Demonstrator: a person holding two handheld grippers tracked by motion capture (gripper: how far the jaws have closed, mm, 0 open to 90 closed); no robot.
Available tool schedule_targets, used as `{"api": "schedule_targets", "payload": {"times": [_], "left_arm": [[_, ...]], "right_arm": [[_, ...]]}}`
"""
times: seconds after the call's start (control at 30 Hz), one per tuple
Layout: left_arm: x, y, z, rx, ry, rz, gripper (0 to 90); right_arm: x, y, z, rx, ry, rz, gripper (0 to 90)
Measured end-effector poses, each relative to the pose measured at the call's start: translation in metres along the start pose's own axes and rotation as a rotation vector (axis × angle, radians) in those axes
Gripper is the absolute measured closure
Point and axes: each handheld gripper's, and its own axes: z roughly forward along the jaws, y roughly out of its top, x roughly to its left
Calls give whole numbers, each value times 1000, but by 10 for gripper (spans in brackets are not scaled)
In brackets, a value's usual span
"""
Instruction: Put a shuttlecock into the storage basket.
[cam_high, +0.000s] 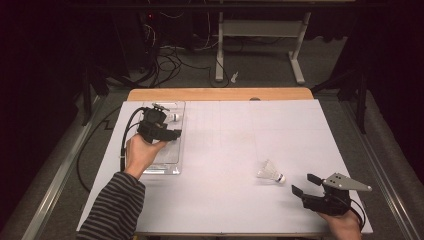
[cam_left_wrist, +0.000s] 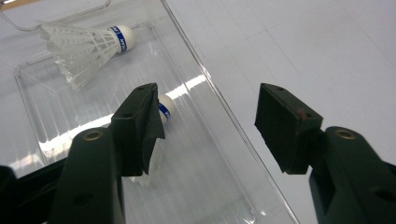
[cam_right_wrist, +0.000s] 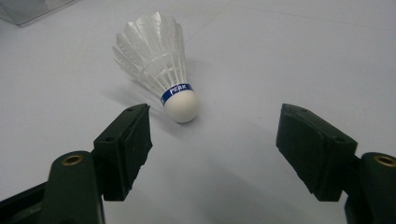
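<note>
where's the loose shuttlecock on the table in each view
High view: loose shuttlecock lies right of centre, before the right gripper.
Right gripper view: upper centre, cork toward the open jaws.
Left gripper view: not in it.
Shared landmark: clear tray, a corner at top left.

three shuttlecocks (cam_right_wrist: 159, 70), one clear tray (cam_left_wrist: 224, 112), two hand-held grippers (cam_high: 306, 184)
</note>
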Motion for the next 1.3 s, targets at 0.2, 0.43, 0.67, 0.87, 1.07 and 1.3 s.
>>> {"api": "schedule_targets", "payload": {"times": [0.2, 0.43, 0.67, 0.87, 1.07, 1.3], "left_arm": [[-4, -4, -3, -24, -4, 9, 406], [-4, -10, -5, -37, -15, 5, 407], [-6, -15, -8, -50, -25, 14, 407], [-8, -21, -7, -52, -28, 18, 408], [-8, -25, -8, -57, -40, 13, 410], [-8, -30, -10, -66, -47, 12, 410]], "right_arm": [[0, 0, 0, 5, 1, -2, 269], [0, 0, 0, 4, 0, 1, 269], [0, 0, 0, 5, 1, 1, 270], [0, 0, 0, 5, 1, 0, 269], [0, 0, 0, 5, 1, 0, 269], [0, 0, 0, 7, 1, -1, 269]]}}
